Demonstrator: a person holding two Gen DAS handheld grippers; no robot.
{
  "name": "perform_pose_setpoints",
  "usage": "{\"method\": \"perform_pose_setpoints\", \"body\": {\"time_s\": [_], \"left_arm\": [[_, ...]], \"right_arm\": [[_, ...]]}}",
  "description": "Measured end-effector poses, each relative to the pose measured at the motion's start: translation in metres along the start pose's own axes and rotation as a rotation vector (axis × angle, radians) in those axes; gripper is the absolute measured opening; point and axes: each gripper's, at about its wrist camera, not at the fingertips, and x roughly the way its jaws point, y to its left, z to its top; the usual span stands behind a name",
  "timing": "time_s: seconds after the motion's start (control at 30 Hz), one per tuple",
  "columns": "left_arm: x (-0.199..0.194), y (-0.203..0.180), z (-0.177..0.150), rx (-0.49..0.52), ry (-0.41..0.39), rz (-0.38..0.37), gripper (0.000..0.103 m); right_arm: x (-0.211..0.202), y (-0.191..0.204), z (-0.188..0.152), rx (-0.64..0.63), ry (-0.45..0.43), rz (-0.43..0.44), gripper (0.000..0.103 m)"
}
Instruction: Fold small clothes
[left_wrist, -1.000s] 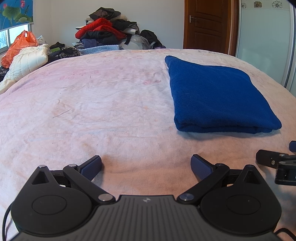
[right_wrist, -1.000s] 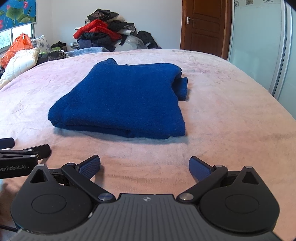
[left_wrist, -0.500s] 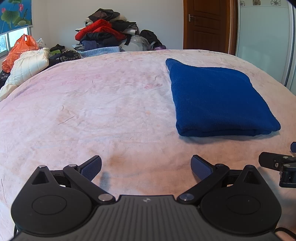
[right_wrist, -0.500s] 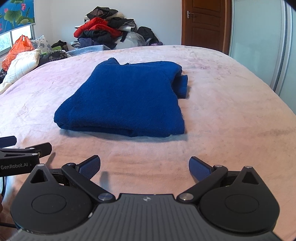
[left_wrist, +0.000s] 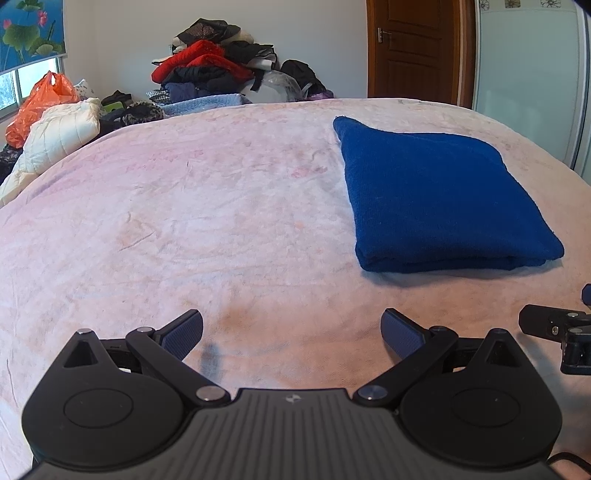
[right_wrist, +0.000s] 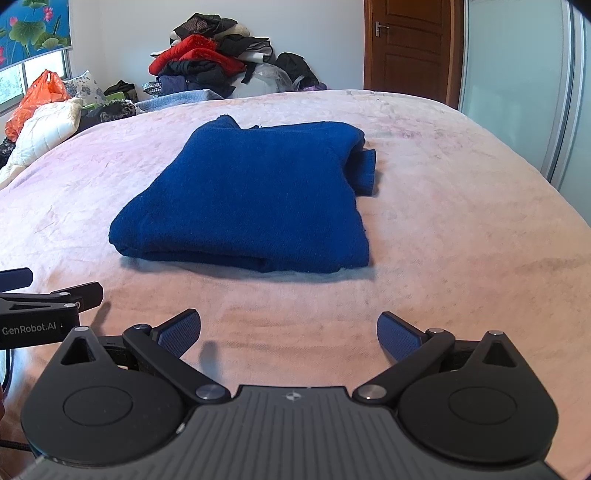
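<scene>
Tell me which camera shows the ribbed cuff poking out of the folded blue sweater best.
Right wrist: the cuff sticks out at the blue sweater's right edge. The left wrist view shows the sweater but no cuff.

This is a bedroom in a home. A wide bed (left_wrist: 184, 221) under a pale pink blanket fills the middle of both views. Past its far edge, at upper centre, a heap of clothes (left_wrist: 214, 70) in red, black and blue sits against the white wall. A brown wooden door (left_wrist: 413, 48) with a lever handle stands at upper right, beside a sliding wardrobe panel (left_wrist: 528, 74). At upper left are a window (left_wrist: 14, 88) with a lotus-print blind (left_wrist: 29, 33), a white quilted jacket (left_wrist: 59, 136) and an orange plastic bag (left_wrist: 40, 99).
</scene>
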Motion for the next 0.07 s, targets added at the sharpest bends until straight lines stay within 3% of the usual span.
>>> {"method": "perform_pose_setpoints", "body": {"time_s": [0.07], "left_arm": [[0.0004,0.0017,0.0000,-0.006,0.002,0.002,0.103]], "right_arm": [[0.0004,-0.0003,-0.0006,0.003,-0.001,0.003,0.103]]}}
